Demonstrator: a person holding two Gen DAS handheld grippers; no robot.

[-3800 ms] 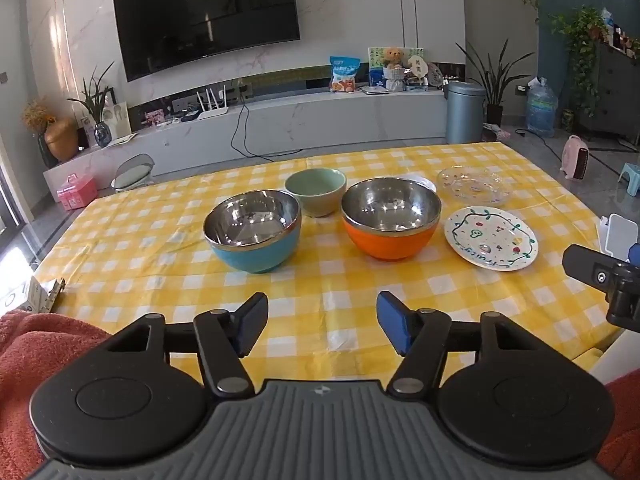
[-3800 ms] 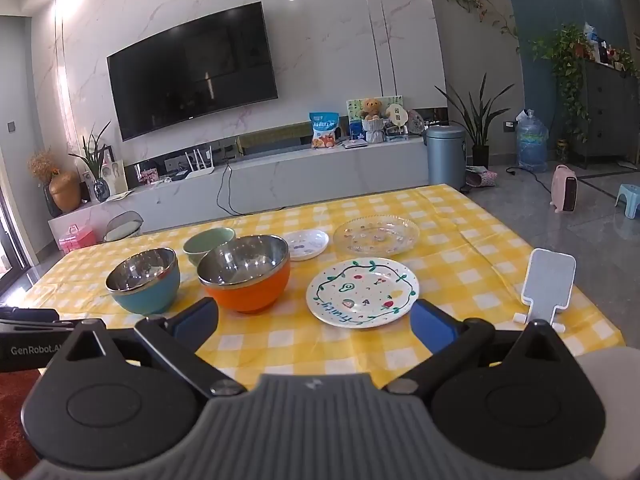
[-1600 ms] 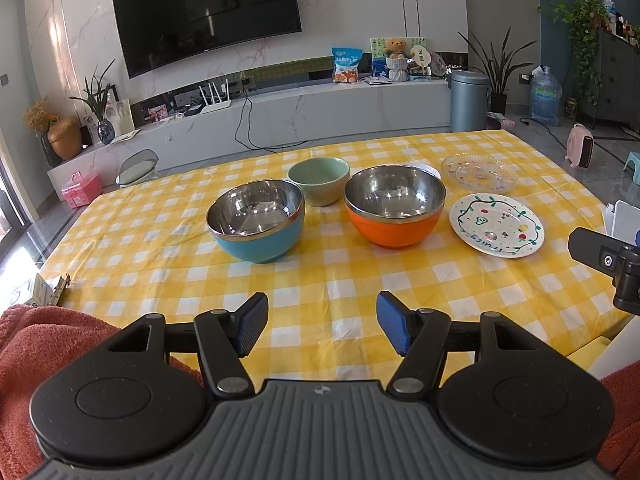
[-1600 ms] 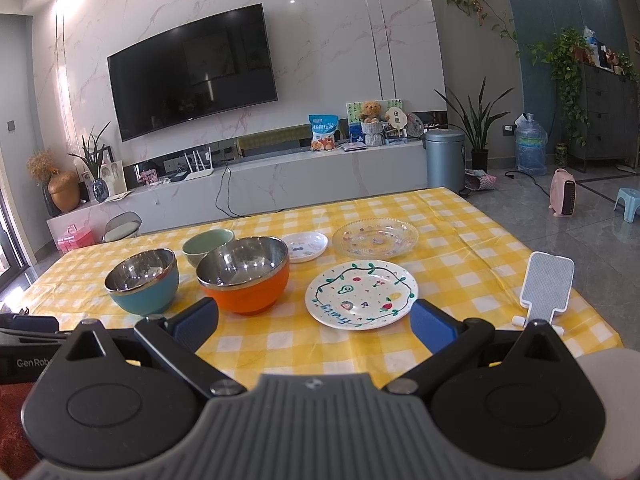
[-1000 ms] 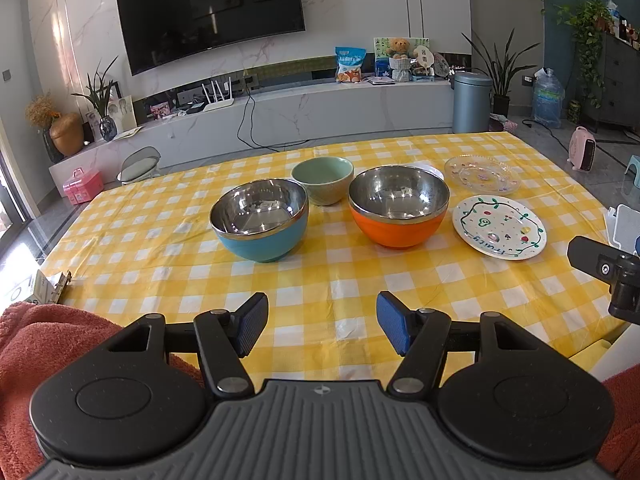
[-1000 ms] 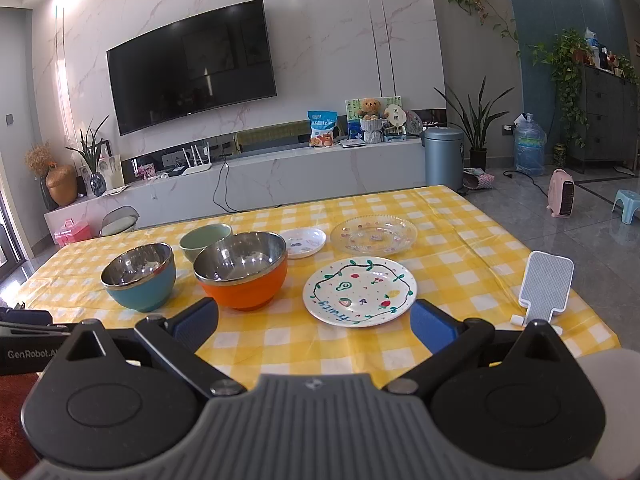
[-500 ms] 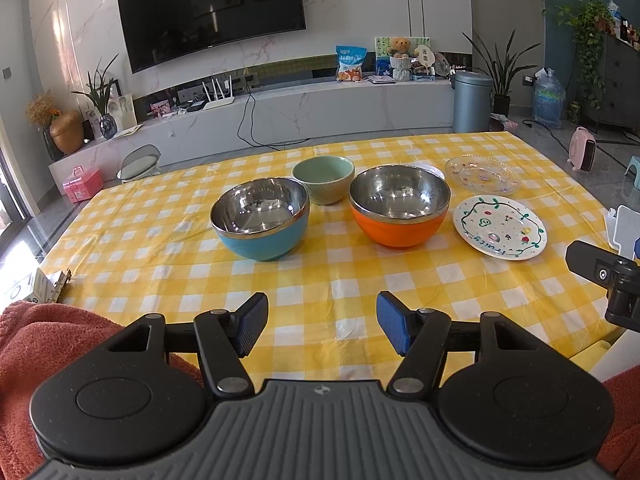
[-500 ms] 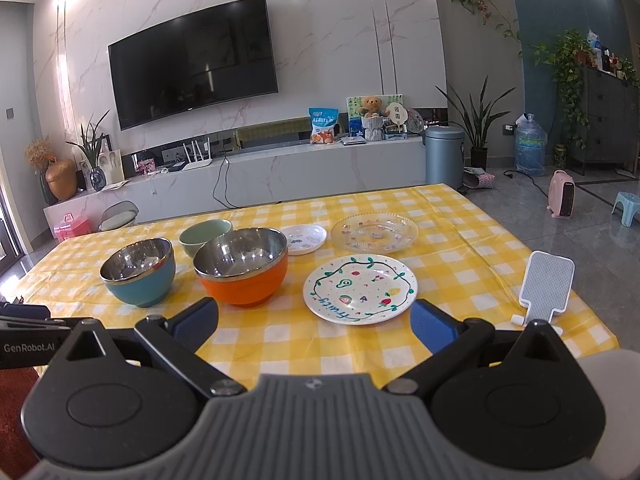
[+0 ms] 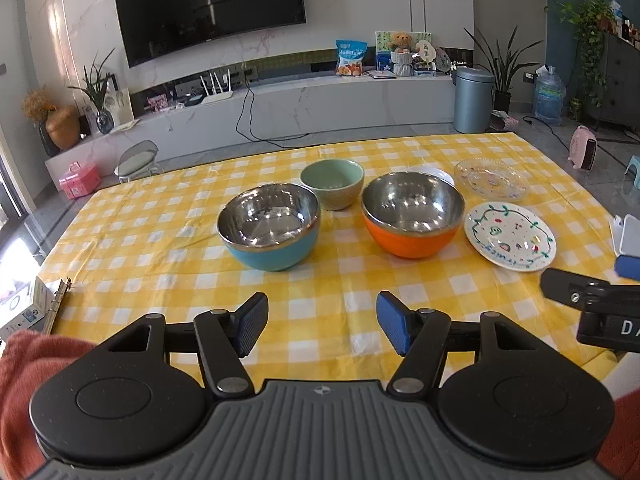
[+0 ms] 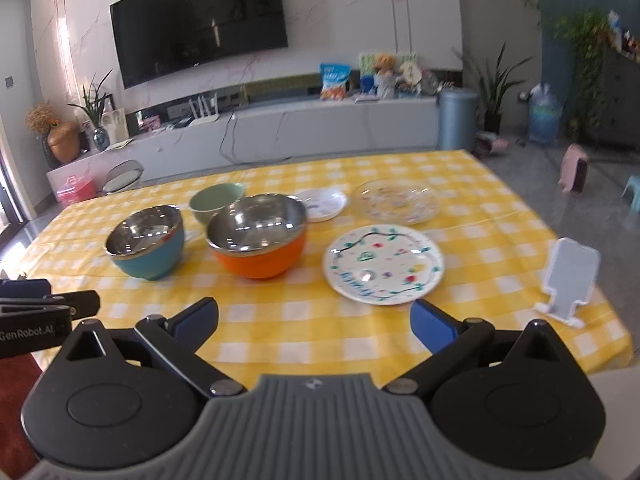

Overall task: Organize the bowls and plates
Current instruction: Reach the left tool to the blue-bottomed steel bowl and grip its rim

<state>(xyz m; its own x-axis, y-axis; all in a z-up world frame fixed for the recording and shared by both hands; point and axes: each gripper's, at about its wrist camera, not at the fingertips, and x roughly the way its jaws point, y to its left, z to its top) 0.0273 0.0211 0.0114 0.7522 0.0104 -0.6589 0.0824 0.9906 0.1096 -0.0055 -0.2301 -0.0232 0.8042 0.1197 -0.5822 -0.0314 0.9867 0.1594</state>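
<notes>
On the yellow checked table (image 9: 132,240) everything sits loose in a rough row, nothing stacked yet. Blue bowl (image 9: 269,227) at left, small green bowl (image 9: 332,183) just behind it and between the two steel-lined ones, orange bowl (image 9: 413,214) at centre. Right of that, the painted plate (image 10: 383,264) near the front edge, the clear glass plate (image 10: 396,201) behind it, and a small white plate (image 10: 322,204) just behind the orange bowl, mostly hidden in the left view. A white phone stand (image 10: 568,282) stands at the far right edge, well apart from the dishes.

Step in hand, as I judge it: the start, approach only, no piece picked. Bowls would likely nest and plates stack. The right view is a bit blurred, and the painted plate sits nearest the right tool, so that looks like the first target. A flat plate calls for a low approach, one finger slipped under the rim, a pinch on the edge. Risk: thin rim slipping, or the cloth dragging. The orange bowl is close beside it, so come in from the front or right side.

Left gripper (image 9: 320,328): jaws spread moderately, nothing between them, hovering above the near cloth, touching nothing, aimed at the gap between the blue and orange bowls.

Right gripper (image 10: 314,322): jaws spread wide, wider than the left, empty, hovering above the near table edge just short of the painted plate, no contact seen.
</notes>
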